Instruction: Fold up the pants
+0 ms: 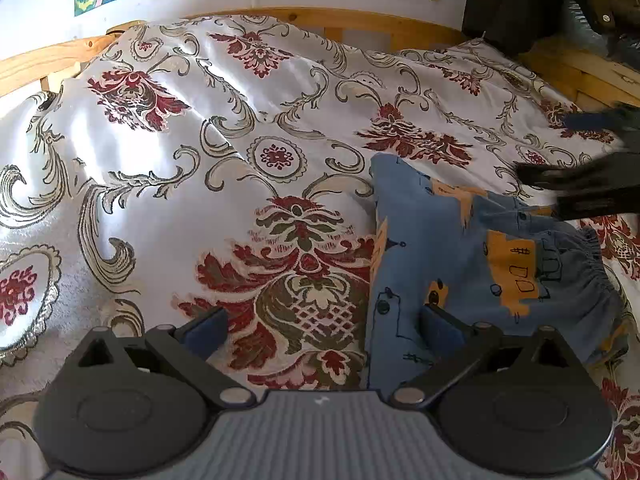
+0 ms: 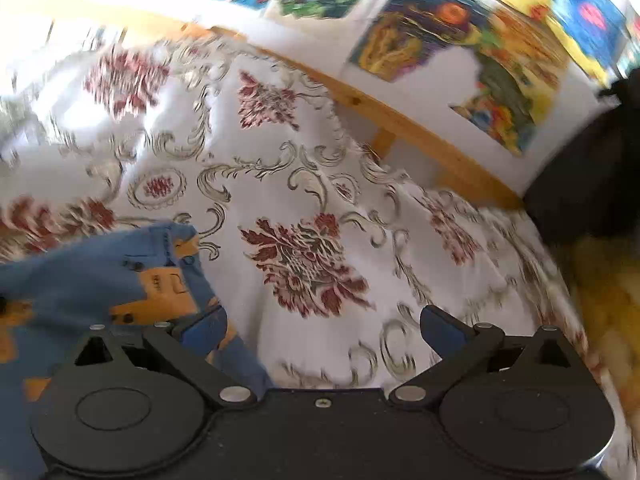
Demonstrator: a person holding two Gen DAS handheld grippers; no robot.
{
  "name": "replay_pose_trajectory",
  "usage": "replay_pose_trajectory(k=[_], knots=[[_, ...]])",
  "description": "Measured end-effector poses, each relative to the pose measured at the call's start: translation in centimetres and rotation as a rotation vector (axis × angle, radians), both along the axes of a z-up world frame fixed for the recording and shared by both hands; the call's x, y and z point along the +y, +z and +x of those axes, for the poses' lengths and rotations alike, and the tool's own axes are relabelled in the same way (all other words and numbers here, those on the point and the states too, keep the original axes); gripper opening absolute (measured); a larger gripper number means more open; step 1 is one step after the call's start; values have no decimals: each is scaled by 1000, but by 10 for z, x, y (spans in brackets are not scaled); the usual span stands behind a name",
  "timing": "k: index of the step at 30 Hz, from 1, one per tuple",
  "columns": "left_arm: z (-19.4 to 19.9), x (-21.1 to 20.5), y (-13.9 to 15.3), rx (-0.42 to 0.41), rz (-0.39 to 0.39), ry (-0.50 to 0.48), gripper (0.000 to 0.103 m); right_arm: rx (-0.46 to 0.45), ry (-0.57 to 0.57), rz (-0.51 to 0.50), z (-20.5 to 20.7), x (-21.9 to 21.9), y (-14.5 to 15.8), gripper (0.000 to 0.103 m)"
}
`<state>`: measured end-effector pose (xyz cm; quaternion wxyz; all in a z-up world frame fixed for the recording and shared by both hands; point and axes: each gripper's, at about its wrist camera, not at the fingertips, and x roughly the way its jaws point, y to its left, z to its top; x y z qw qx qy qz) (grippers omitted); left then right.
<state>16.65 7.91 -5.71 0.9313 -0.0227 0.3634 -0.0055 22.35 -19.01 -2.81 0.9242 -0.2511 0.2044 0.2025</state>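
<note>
While its two blue-padded fingers stand wide apart with nothing between them, the left gripper (image 1: 324,330) hovers over the left edge of the folded blue pants with orange patches (image 1: 460,264). These lie on the white bedspread with red floral pattern (image 1: 180,128), elastic waistband to the right. Also spread and empty, the right gripper (image 2: 324,330) hangs beside the pants' right edge, its view blurred.
</note>
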Motion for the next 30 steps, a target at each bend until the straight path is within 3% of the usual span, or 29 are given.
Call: replay_pose_trajectory(k=[3, 8, 16, 19, 22, 23, 26, 30], knots=[[1, -1, 0, 1, 1, 3, 103, 103, -75, 46, -29, -25, 5, 102], [-2, -3, 0, -4, -4, 33, 103, 297, -161, 71, -60, -49, -19, 102], [-6, -7, 1, 10, 3, 69, 103, 112, -163, 221, -50, -48, -11, 102], [-6, -7, 2, 13, 10, 64, 103, 151, -168, 246, -27, -49, -21, 102], [-4, -8, 3, 21, 17, 55, 103, 170, -278, 179, -7, -56, -37, 102], [-4, -8, 3, 22, 18, 56, 103, 180, -311, 202, -4, -64, -37, 102], [-6, -7, 3, 29, 17, 50, 103, 134, -396, 270, -5, -86, -23, 102], [-12, -1, 8, 57, 3, 49, 103, 89, -385, 290, -15, -98, -7, 102]])
